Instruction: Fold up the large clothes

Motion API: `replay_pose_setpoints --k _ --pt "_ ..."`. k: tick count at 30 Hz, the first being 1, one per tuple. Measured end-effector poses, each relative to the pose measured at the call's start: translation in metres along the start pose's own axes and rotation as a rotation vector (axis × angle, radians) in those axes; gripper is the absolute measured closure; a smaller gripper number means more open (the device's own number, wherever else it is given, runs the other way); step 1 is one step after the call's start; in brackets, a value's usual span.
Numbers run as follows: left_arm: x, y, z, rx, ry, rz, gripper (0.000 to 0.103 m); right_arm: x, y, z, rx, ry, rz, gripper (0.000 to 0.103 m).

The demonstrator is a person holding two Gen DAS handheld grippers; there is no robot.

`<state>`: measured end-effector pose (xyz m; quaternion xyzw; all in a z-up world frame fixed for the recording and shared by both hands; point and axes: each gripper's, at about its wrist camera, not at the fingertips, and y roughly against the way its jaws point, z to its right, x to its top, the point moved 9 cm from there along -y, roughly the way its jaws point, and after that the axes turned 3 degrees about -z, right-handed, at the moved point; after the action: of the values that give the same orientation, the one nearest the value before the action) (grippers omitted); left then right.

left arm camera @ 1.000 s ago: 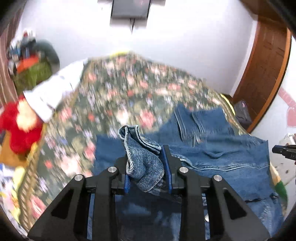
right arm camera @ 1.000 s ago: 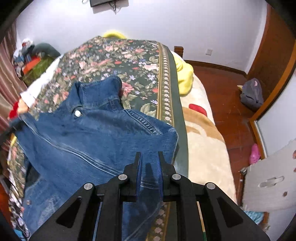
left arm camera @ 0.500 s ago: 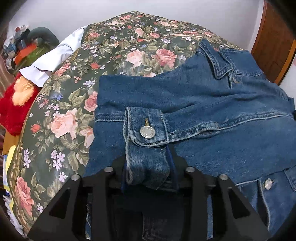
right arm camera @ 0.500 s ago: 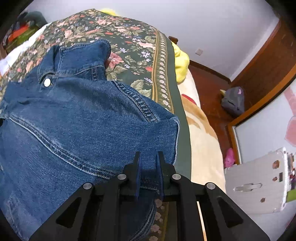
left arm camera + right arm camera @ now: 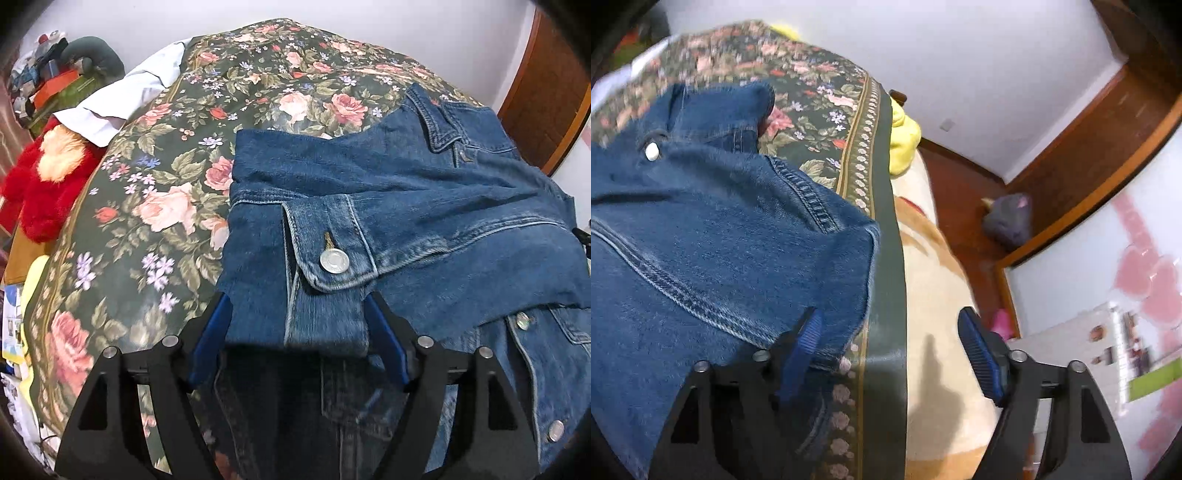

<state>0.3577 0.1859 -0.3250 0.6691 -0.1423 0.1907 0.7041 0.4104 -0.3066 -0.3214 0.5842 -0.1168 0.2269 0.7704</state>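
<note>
A blue denim jacket [image 5: 424,206] lies on the floral bedspread [image 5: 155,206]. One sleeve is folded across its front, and the buttoned sleeve cuff [image 5: 328,254] rests on top. My left gripper [image 5: 297,325] is open, its blue pads standing either side of the cuff end without pinching it. In the right wrist view the jacket [image 5: 713,251] reaches the bedspread's border. My right gripper [image 5: 890,339] is open; its left pad is over the jacket's edge, its right pad over the cream blanket [image 5: 938,314].
A red plush toy [image 5: 44,192] and a white cloth [image 5: 129,96] lie at the bed's left side. A yellow cloth [image 5: 903,136] lies at the bed's right edge. A grey bag [image 5: 1010,218] sits on the wooden floor. A wooden door frame [image 5: 546,96] stands at right.
Both grippers have opened and let go of the jacket. The sleeve was carried over and laid flat across the jacket front. The right gripper has swung right, toward the bed's edge.
</note>
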Motion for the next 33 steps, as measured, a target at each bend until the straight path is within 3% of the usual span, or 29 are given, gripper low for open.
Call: replay_pose_setpoints --k 5,9,17,23,27,30,32,33 --pt "0.006 0.023 -0.012 0.081 -0.030 0.014 0.028 -0.003 0.010 0.019 0.229 -0.153 -0.037 0.028" --pt "0.020 0.030 -0.030 0.078 0.020 0.027 0.025 0.000 0.018 0.020 0.353 -0.209 -0.038 0.028" --pt "0.057 -0.016 -0.057 -0.087 0.254 -0.058 0.025 0.020 0.003 0.003 0.554 -0.329 -0.086 0.028" --pt "0.075 -0.054 -0.063 -0.169 0.360 -0.076 0.025 0.033 -0.025 -0.014 0.568 -0.315 -0.123 0.032" --pt "0.088 -0.073 -0.053 -0.183 0.308 -0.078 0.025 0.047 -0.036 -0.025 0.530 -0.295 -0.088 0.047" --pt "0.093 -0.084 -0.040 -0.203 0.251 -0.074 0.027 0.054 -0.038 -0.025 0.501 -0.299 -0.047 0.064" --pt "0.096 -0.090 -0.032 -0.159 0.200 -0.071 0.038 0.058 -0.040 -0.026 0.487 -0.296 -0.034 0.080" --pt "0.097 -0.092 -0.029 -0.139 0.181 -0.074 0.041 0.060 -0.040 -0.027 0.479 -0.292 -0.030 0.082"
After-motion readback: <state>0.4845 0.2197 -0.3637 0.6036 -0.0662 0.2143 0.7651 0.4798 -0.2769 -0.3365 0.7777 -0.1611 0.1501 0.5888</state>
